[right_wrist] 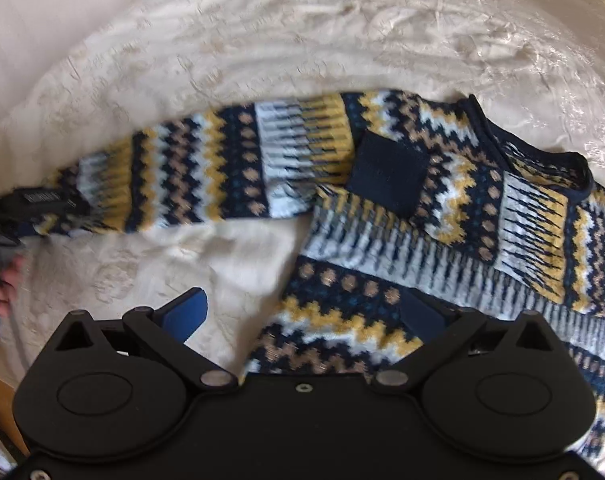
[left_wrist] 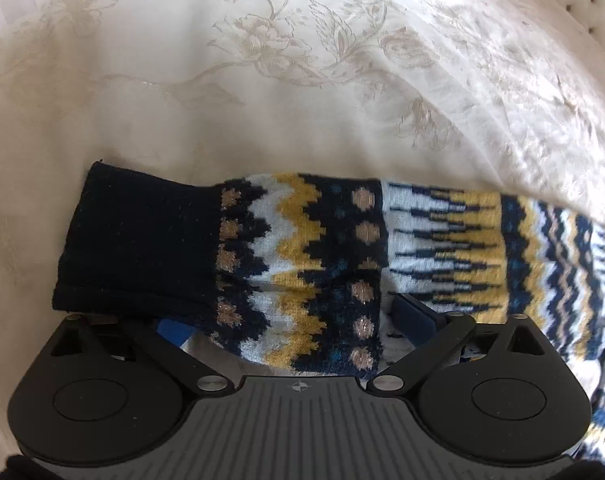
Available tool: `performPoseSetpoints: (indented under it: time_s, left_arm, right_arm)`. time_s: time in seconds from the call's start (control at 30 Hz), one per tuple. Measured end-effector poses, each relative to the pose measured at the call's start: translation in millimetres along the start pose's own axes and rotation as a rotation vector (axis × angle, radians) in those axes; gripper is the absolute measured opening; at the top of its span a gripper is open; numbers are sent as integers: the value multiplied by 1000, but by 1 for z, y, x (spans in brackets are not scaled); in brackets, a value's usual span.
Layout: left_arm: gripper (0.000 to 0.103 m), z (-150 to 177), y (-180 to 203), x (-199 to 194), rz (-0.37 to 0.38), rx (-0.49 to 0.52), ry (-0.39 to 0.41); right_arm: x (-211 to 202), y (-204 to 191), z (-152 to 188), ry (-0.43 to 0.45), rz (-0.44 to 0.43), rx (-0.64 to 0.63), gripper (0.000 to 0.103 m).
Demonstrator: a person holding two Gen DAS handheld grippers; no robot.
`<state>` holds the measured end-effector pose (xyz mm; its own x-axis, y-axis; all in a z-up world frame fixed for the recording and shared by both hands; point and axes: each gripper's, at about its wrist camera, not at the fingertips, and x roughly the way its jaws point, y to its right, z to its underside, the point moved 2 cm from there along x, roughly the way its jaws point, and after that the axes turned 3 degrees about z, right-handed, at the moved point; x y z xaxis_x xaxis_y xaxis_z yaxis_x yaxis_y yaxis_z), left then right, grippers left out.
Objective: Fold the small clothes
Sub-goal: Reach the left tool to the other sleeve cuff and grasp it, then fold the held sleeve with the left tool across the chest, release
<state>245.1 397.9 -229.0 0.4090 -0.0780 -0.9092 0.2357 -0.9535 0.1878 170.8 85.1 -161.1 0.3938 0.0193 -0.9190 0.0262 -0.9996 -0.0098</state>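
Both wrist views steeply down, sharing sweater (left_wrist: 342, 248).

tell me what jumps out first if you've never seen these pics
The patterned sweater in navy, yellow and white, spread over a cream floral bedspread. One sleeve stretches left, its navy cuff lying just ahead of the open left gripper. The right gripper, also open, hangs over the sweater's lower edge.
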Motion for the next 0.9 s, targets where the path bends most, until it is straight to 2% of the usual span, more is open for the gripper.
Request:
performPoseSetpoints:
  time_s: [0.07,0.1,0.17,0.23,0.27,0.33,0.53,0.63,0.8,0.9]
  left_arm:
    - [67,-2,-3,-7,-11,-27,49]
    - [60,-2,-3,-10,-17,-38,64]
    - [29,-3,-6,-16,-26,-66,89]
    - [13,-5,-9,-22,-6,-100,111]
    - [10,-7,-10,-25,5,-115,124]
    - [8,-11,-7,-34,10,-118,154]
    - [6,-24,33,-73,29,12,270]
    - [6,-28,63,-95,73,93,322]
    - [6,-27,127,-132,159,245,404]
    - [6,-17,170,-147,238,295,414]
  right_arm:
    - [9,5,2,-40,11,16,102]
    - [12,8,4,-47,24,31,102]
    - [15,15,9,-47,64,51,102]
    - [17,24,15,-53,104,73,102]
    - [18,29,19,-59,112,91,102]
    - [19,42,27,-74,128,137,102]
    - [27,77,53,-143,164,282,102]
    - [32,85,65,-156,183,289,102]
    - [43,94,80,-168,159,290,102]
    - [49,100,86,-167,124,282,102]
